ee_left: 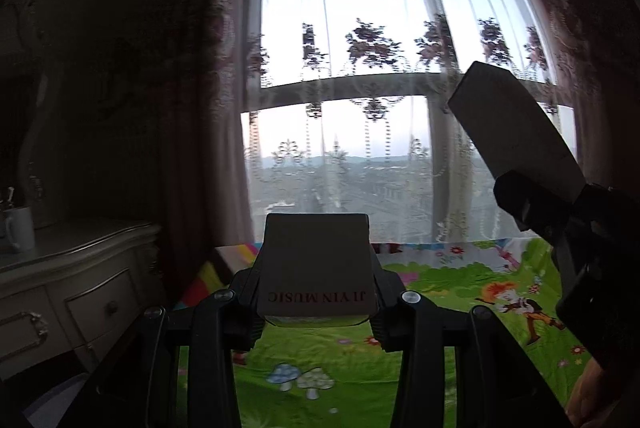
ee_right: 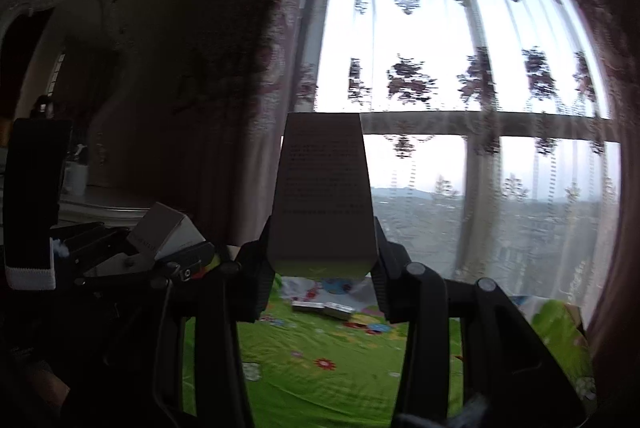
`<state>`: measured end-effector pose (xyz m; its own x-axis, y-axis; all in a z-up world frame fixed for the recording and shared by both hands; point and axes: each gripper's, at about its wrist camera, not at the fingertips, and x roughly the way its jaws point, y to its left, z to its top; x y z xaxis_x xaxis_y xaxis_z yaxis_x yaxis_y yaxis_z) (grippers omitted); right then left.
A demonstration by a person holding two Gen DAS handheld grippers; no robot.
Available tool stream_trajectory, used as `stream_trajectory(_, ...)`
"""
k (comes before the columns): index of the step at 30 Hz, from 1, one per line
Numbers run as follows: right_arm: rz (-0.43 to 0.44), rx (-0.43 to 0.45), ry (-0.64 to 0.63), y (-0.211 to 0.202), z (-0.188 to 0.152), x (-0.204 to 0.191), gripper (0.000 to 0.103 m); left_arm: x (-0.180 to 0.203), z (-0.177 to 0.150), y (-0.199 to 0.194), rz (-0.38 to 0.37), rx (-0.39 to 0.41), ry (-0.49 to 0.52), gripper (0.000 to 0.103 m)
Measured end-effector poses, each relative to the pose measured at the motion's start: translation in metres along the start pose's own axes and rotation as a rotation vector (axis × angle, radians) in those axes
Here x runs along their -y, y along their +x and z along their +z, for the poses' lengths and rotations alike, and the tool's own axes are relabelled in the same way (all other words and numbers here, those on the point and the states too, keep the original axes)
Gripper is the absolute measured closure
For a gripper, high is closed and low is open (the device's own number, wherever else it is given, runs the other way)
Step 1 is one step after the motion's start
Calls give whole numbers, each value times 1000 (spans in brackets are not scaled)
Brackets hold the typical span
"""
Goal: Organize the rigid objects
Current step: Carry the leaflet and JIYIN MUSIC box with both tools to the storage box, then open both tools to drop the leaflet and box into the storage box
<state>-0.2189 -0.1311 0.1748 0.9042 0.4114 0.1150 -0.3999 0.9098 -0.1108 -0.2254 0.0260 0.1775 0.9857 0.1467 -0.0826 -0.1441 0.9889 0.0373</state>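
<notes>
Both claws loaded and held roughly level above the bed, facing the window.

Left claw (ee_left: pixel 316 302): pads clamped on the sides of a short box (ee_left: pixel 316 268) with "JI YIN MUSIC" printed on its near face, text upside down from this camera. Box sits square between the pads, off the bed.

Right claw (ee_right: pixel 322 260): gripping a taller box (ee_right: pixel 322 188) near its lower end; the upper part stands well clear of the pads, small print on the facing side, too blurred to read. In the left view the same box leans toward the upper left.

On the green cartoon bedsheet (ee_right: pixel 320 348): two small pale boxes (ee_right: pixel 324 308) side by side near the window end, possibly touching; view is soft there.

Background: lace curtain (ee_left: pixel 380 48) over the window; cream dresser (ee_left: pixel 80 280) to the left carrying a white mug (ee_left: pixel 20 234).
</notes>
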Motion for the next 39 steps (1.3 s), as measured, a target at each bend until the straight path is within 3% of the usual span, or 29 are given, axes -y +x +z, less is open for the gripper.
stream_trajectory(14,340,-41,-57,27,-2,-102,57,-112,-40,-36,271,-100,-87,60)
stream_trajectory(25,628,-182,-125,46,-24,-171,57,-176,-80,-47,413,-246,-202,60)
stream_trajectory(33,757,-318,-129,64,-39,-215,57,-221,-112,-55,489,-346,-341,60)
stream_trajectory(39,806,-408,-144,79,-52,-238,57,-239,-135,-58,537,-403,-367,60)
